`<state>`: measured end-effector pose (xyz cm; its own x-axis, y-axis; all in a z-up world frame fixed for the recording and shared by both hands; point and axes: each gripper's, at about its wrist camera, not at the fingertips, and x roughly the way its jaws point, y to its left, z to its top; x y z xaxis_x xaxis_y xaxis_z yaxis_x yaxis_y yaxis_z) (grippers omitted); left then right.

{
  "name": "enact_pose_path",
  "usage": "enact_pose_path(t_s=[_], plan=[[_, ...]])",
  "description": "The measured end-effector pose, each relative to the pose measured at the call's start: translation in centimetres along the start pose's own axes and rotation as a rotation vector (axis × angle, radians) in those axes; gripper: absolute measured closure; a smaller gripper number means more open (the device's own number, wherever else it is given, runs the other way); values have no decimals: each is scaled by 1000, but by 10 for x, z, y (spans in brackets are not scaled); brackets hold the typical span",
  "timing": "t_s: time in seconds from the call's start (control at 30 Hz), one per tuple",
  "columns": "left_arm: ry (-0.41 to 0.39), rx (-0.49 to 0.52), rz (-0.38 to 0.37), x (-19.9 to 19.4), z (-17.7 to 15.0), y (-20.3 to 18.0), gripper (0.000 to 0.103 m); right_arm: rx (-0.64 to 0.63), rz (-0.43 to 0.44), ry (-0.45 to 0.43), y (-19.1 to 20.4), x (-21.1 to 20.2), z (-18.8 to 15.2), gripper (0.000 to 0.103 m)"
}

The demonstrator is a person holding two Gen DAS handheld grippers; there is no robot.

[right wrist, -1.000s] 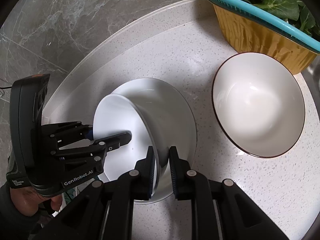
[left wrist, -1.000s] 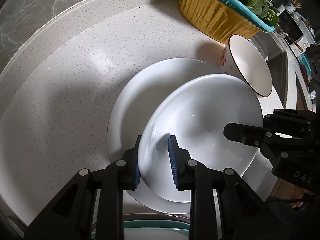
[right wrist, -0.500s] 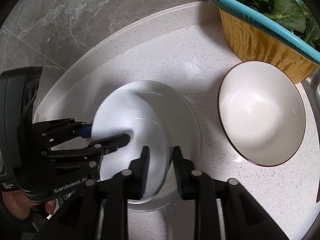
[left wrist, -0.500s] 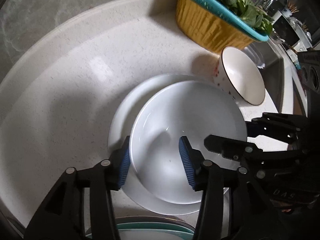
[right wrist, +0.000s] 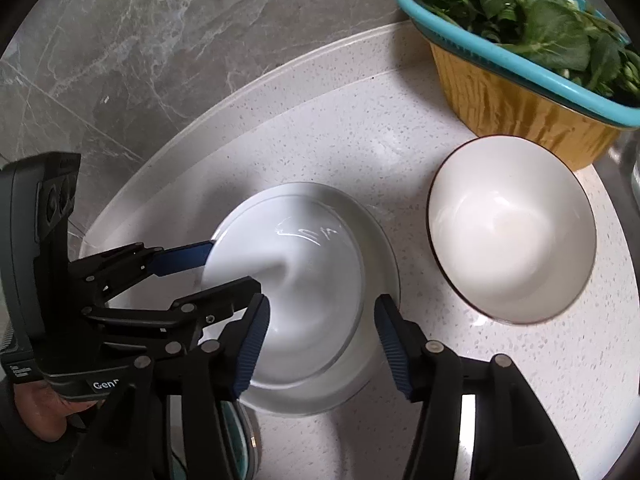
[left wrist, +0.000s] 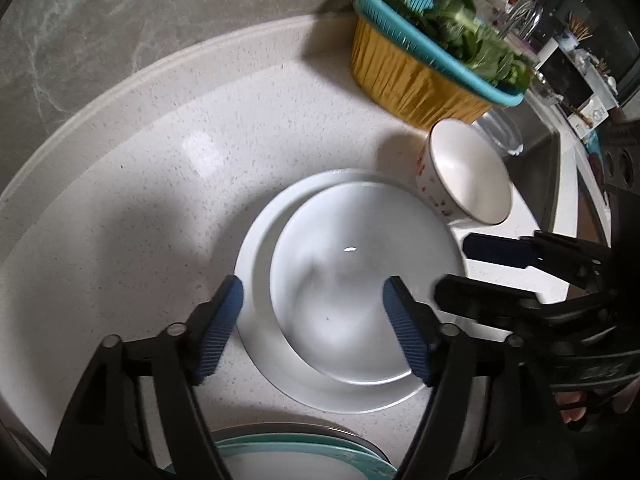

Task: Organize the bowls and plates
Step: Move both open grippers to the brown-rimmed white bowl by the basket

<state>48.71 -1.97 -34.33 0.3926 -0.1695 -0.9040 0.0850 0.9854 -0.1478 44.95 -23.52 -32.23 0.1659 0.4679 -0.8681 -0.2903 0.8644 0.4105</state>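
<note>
On the speckled tabletop (left wrist: 152, 184) a white plate (left wrist: 256, 288) carries a smaller white dish (left wrist: 344, 280) nested inside it — stacked, I judge, to save room. Just beside them stands a dark-rimmed bowl (right wrist: 512, 240), not yet stacked. The left gripper (left wrist: 312, 320) and right gripper (right wrist: 320, 344) have just been opening — fingers wide, holding nothing, the glossy dish released.

The left gripper (left wrist: 312, 316), jaws just opened, hovers over a white bowl (left wrist: 340, 272) nested in a white plate (left wrist: 256, 256).
</note>
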Motion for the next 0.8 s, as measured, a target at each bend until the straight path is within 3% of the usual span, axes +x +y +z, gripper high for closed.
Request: enact_pose_path(t_s=[0.03,0.1,0.13,0.23,0.33,0.5,0.8], plan=[[-10,4,-7,-5,1,-1,29,8,18,-23,-1,-9,-1,34],[-37,31,-28,-18,3,-7,13,35,83,-84,-7,-33,-7,29],[-49,48,-38,-23,4,-9,0,47,115,-110,-10,-44,-9,20],[-68,110,-63,-40,8,-23,0,115,204,-176,-34,-78,-19,0],[-85,144,-66,-52,19,-38,0,199,267,-205,-67,-104,-27,0],[-76,184,-44,-48,48,-62,0,199,219,-301,-101,-138,-33,0],[23,270,-16,26,101,-106,0,277,177,-257,-137,-104,-13,0]])
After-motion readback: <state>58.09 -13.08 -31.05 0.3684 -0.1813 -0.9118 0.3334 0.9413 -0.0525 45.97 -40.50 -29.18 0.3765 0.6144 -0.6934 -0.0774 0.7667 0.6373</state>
